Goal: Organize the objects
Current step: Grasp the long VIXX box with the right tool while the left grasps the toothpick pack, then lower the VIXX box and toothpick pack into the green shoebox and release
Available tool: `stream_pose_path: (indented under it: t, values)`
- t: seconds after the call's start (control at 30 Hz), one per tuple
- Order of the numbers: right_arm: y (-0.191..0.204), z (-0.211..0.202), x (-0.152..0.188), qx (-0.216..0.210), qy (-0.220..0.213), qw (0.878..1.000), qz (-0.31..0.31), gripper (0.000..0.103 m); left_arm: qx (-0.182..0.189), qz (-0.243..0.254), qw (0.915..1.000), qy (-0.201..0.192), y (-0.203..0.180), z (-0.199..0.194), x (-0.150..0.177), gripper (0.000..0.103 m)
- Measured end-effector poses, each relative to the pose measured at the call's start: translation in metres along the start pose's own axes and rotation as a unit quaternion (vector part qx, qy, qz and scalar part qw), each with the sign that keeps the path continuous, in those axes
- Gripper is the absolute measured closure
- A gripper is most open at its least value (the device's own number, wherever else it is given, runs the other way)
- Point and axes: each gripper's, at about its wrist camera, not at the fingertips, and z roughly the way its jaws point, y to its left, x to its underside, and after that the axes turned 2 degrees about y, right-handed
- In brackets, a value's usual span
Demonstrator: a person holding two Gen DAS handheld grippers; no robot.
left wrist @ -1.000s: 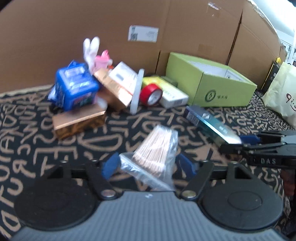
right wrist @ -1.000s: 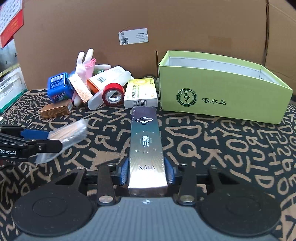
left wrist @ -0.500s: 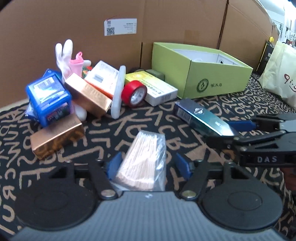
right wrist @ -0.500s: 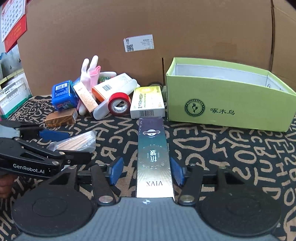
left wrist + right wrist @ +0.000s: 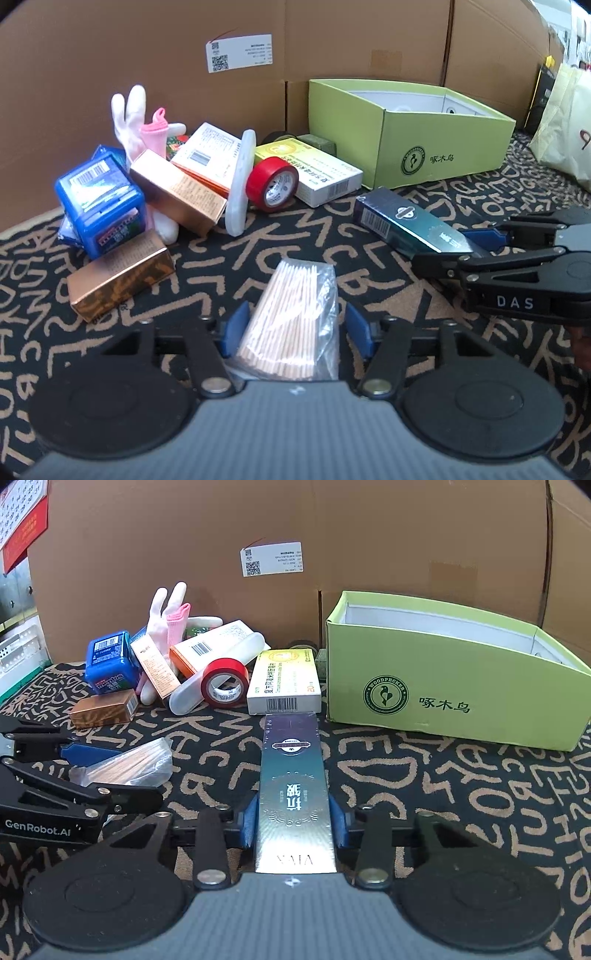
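Left wrist view: the left gripper (image 5: 291,328) has its blue pads on either side of a clear bag of wooden sticks (image 5: 291,317). The pads look spread slightly wider than the bag, so I cannot tell whether it is pinched or merely lying between them. At 10 o'clock sits the pile: a blue mint tub (image 5: 99,203), copper boxes (image 5: 118,277), a red tape roll (image 5: 273,182) and a white glove (image 5: 129,118). At 1 o'clock stands the open green box (image 5: 410,136). At 3 o'clock the right gripper (image 5: 476,243) reaches in with a long dark carton (image 5: 402,225).

Right wrist view: the right gripper (image 5: 293,821) is pressed onto the dark carton's sides near its silver end, most of its length jutting forward toward 12 o'clock. The green box (image 5: 454,690) lies at 1 o'clock; the left gripper (image 5: 110,771) and bag are at 9 o'clock.

Risks, as I judge them: the slippery bag may slide out of a loose grip. The carton, held near one end, could pivot or catch the green box's front wall when lifted in. The two grippers sit close enough to collide.
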Motion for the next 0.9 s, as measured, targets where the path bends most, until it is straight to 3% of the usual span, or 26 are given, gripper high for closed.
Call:
stream_pose_path:
  t: [0.03, 0.07, 0.2, 0.43, 0.53, 0.6, 0.73, 0.9]
  values:
    - [0.000, 0.000, 0.000, 0.000, -0.001, 1.000, -0.001, 0.060, 0.004, -0.003, 1.0000, 0.001, -0.001, -0.001, -0.001, 0.072]
    - [0.000, -0.001, 0.000, 0.000, -0.001, 1.000, -0.001, 0.060, 0.010, -0.010, 0.9999, 0.004, -0.002, -0.002, -0.003, 0.077]
    - [-0.008, -0.014, 0.000, -0.023, -0.008, 0.999, 0.022, 0.060, 0.030, -0.031, 0.9991, -0.002, -0.008, -0.010, -0.014, 0.080]
    - [-0.044, -0.058, -0.022, -0.053, -0.060, 0.995, 0.057, 0.060, 0.104, -0.037, 0.9915, -0.068, -0.033, -0.035, -0.072, 0.081]
    - [-0.065, -0.072, -0.038, -0.032, -0.086, 0.994, 0.061, 0.060, 0.136, -0.037, 0.9867, -0.082, -0.050, -0.034, -0.102, 0.081]
    - [-0.079, -0.079, -0.049, -0.010, -0.103, 0.993, 0.059, 0.060, 0.137, -0.034, 0.9859, -0.090, -0.062, -0.029, -0.122, 0.081]
    - [-0.107, -0.081, -0.072, 0.038, -0.120, 0.991, 0.054, 0.060, 0.168, -0.050, 0.9813, -0.080, -0.083, -0.008, -0.161, 0.081]
    - [-0.144, -0.060, -0.099, 0.077, -0.113, 0.989, 0.062, 0.060, 0.163, -0.064, 0.9813, -0.081, -0.109, 0.027, -0.200, 0.081]
